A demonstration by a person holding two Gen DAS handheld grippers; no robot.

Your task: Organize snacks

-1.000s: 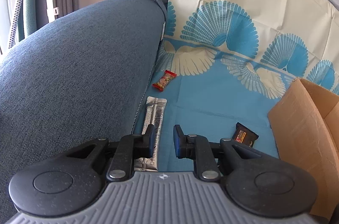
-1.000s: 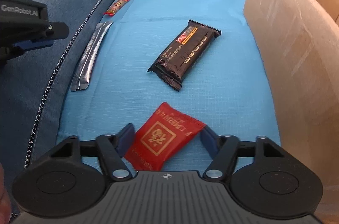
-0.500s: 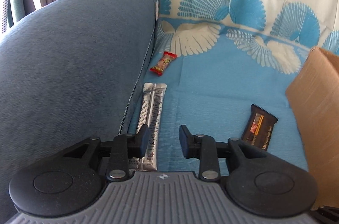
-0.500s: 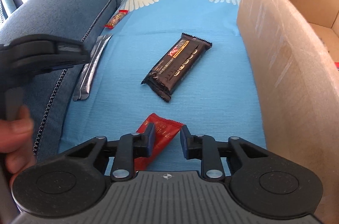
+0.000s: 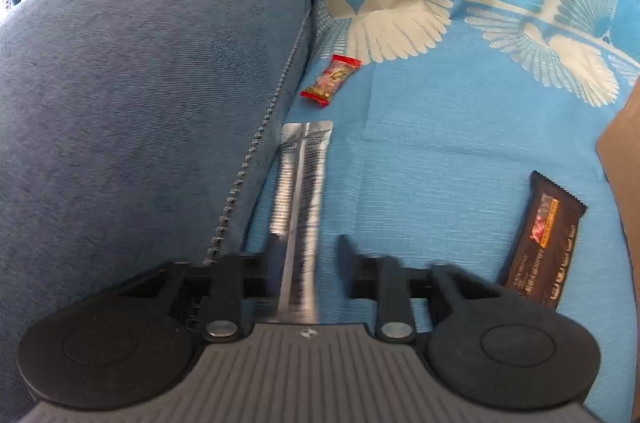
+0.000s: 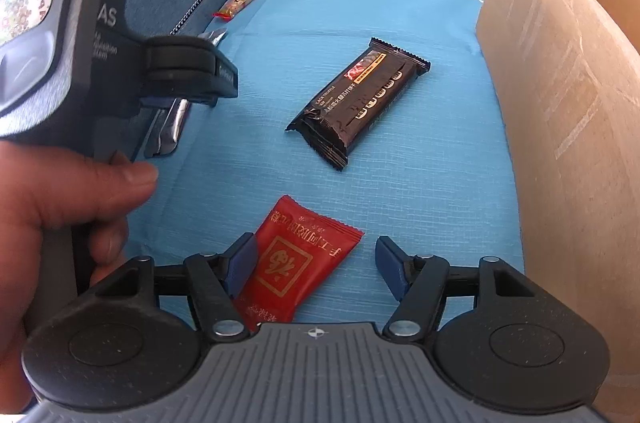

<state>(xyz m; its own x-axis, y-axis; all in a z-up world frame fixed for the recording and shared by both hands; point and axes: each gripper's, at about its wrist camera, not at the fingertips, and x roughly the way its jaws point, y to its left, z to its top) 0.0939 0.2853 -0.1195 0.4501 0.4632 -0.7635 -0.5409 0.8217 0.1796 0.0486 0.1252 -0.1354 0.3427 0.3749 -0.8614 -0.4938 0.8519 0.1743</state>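
Observation:
A long silver stick packet (image 5: 306, 159) lies on the blue cloth along the sofa arm. My left gripper (image 5: 308, 255) straddles its near end with the jaws closing. The left pad is at the packet's edge and a gap shows at the right pad. A red square packet (image 6: 296, 259) lies flat between the fingers of my right gripper (image 6: 316, 261), whose jaws are opening. Its left pad overlaps the packet's edge and its right pad stands clear. A dark chocolate bar (image 6: 360, 95) lies in the middle of the cloth. A small red candy (image 5: 332, 79) lies farther back.
An open cardboard box (image 6: 560, 103) stands along the right side. The blue sofa arm (image 5: 140, 103) rises on the left, close to the silver packet. A person's hand (image 6: 60, 203) holds the left gripper's handle. The patterned cloth (image 5: 440, 127) covers the seat.
The left gripper came down and forward over the silver packet, which now lies between its fingers. The right gripper pinched in on the red packet, then spread apart again.

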